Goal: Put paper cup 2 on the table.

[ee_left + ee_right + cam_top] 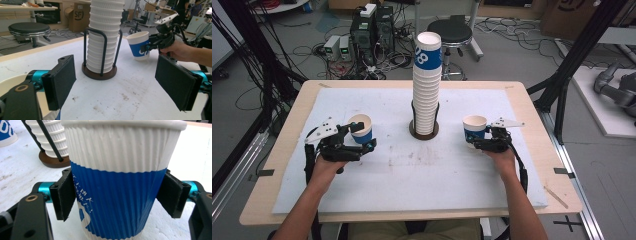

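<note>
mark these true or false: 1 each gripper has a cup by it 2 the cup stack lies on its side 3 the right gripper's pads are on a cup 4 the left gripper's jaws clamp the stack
1. True: the left gripper is at one cup, and the right gripper is at another cup.
2. False: the cup stack stands upright in its wire holder.
3. True: both pads sit against the blue band.
4. False: in the left gripper view the jaws stand apart, with the stack farther off.
</note>
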The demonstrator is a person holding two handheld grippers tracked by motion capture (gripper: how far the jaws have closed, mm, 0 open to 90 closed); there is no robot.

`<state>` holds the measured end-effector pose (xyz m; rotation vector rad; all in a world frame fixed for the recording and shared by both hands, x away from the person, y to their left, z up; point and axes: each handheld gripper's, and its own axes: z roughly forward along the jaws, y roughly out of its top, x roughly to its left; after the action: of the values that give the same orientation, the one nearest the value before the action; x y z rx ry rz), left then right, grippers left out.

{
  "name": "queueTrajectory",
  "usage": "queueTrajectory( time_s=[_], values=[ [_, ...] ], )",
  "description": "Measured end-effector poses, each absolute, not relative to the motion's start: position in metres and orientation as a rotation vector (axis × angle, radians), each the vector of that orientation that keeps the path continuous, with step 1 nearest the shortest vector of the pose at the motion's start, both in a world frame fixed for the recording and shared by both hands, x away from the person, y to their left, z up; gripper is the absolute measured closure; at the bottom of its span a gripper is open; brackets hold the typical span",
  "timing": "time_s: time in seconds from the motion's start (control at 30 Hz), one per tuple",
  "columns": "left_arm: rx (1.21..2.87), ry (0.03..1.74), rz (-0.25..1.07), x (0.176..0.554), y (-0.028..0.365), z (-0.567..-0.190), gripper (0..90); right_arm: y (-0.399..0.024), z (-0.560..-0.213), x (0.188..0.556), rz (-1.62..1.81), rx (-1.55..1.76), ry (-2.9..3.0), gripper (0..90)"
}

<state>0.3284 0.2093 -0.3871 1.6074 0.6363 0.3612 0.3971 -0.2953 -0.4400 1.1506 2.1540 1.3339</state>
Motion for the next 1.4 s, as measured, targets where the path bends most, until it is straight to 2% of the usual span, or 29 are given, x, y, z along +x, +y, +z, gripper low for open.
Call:
queueTrajectory(
  time_s=[1.4],
  values=[
    [1.628,0.644,0.330,0.330,0.204,-0.392,17.1,-0.330,-0.436,0.356,1.261,1.171,2.282,19.7]
  ],
)
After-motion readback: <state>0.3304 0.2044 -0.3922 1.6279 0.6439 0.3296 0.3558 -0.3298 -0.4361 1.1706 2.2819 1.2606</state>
